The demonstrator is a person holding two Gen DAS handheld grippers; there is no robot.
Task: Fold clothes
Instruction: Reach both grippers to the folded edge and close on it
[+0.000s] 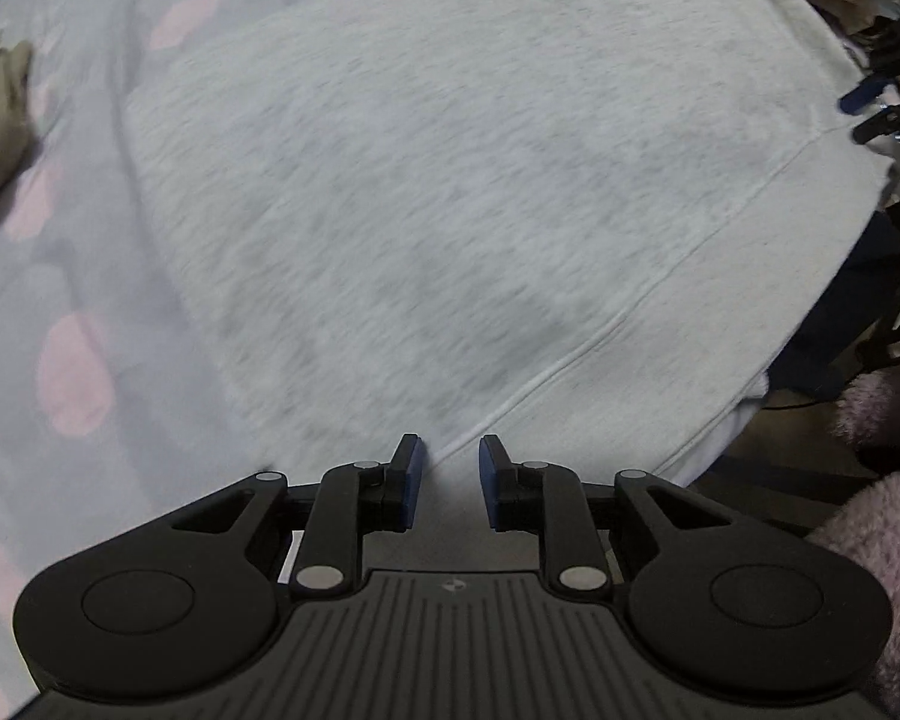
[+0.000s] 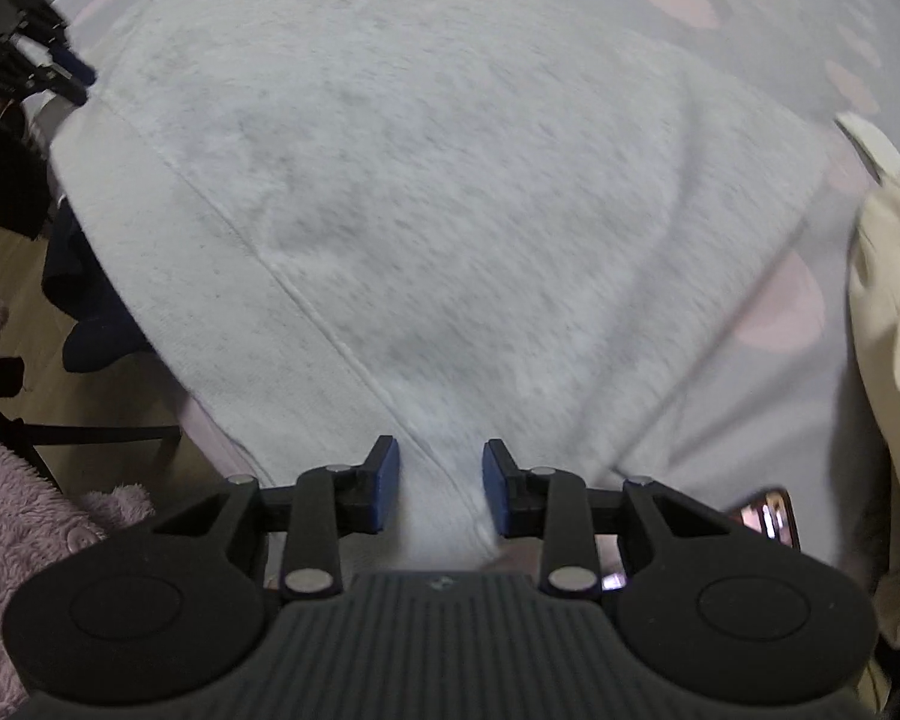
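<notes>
A: Where is the sweatshirt [image 1: 450, 192] lying?

B: It is lying spread on the bed [image 1: 48, 276], over the spotted cover, filling both views from the tongs up toward 12 o'clock. Its ribbed band [image 1: 768, 252] is running along the bed's edge, toward 3 o'clock in the left view and toward 9 o'clock in the right view.

A: And the tongs?

B: The left tongs [image 1: 450, 483] are standing partly open at one end of the band, with cloth showing between the pads but nothing pinched. The right tongs [image 2: 441, 489] are gaping about as wide, straddling a ridge of cloth at the other end; the pads are not visibly pressing on it, so I am judging they are gripping nothing.

A: Which step is this?

B: I cannot tell. Open tongs on the hem corners are fitting either a grasp about to be made or a release after laying the cloth flat.

A: How is it done well, either way?

B: By working both ends evenly, keeping the band straight and the cloth smooth, since both views are blurring with motion. A cream garment [image 2: 894, 312] is sitting at 3 o'clock in the right view, just beside the sweatshirt, so staying clear of it is mattering too.
</notes>
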